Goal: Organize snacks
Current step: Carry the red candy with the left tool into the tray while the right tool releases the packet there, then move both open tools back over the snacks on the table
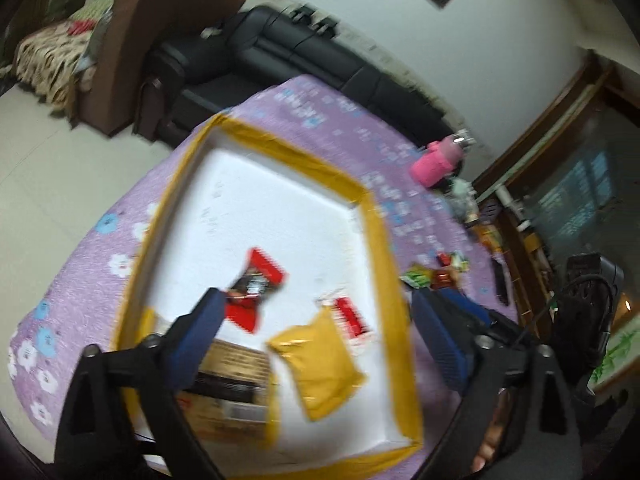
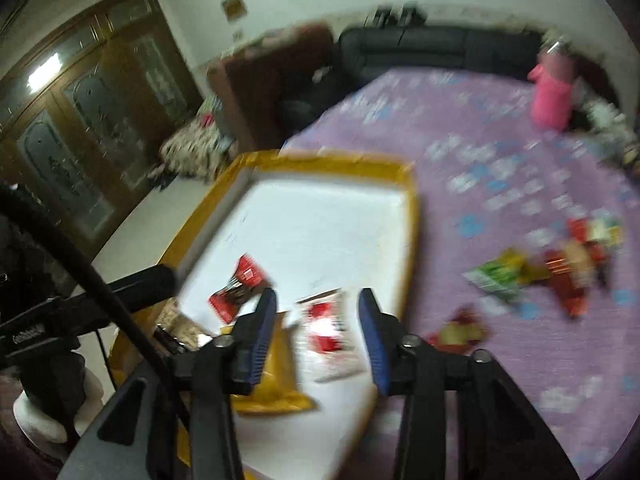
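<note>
The left gripper [image 1: 316, 316] hung above the near part of the tray [image 1: 376, 224], its jaws spread wide with nothing between them. The right gripper [image 2: 318, 320] was also released, jaws apart and empty, poised over the tray's [image 2: 410, 224] near right corner.

The tray, white inside with a yellow taped rim, sat on a purple flowered cloth [image 1: 100, 264]. Inside it lay four snacks, all toward the near end: a red and black packet [image 1: 256, 280] [image 2: 238, 288], a yellow pouch [image 1: 320, 364] [image 2: 280, 376], a white and red packet [image 1: 352, 320] [image 2: 330, 332] and a brown box [image 1: 228, 384] in the near left corner. The yellow pouch overlapped the edge of the white and red packet in the left view. The far half of the tray was bare white.

Outside the tray, on the cloth to its right, a loose heap of snacks [image 2: 560, 272] [image 1: 436, 274] lay well apart from it, with a green packet [image 2: 498, 276] nearest and one red and gold packet [image 2: 460, 332] closer to the right gripper. A pink bottle [image 1: 438, 160] [image 2: 552, 92] stood at the cloth's far side. Both views were blurred, so no print could be read
</note>
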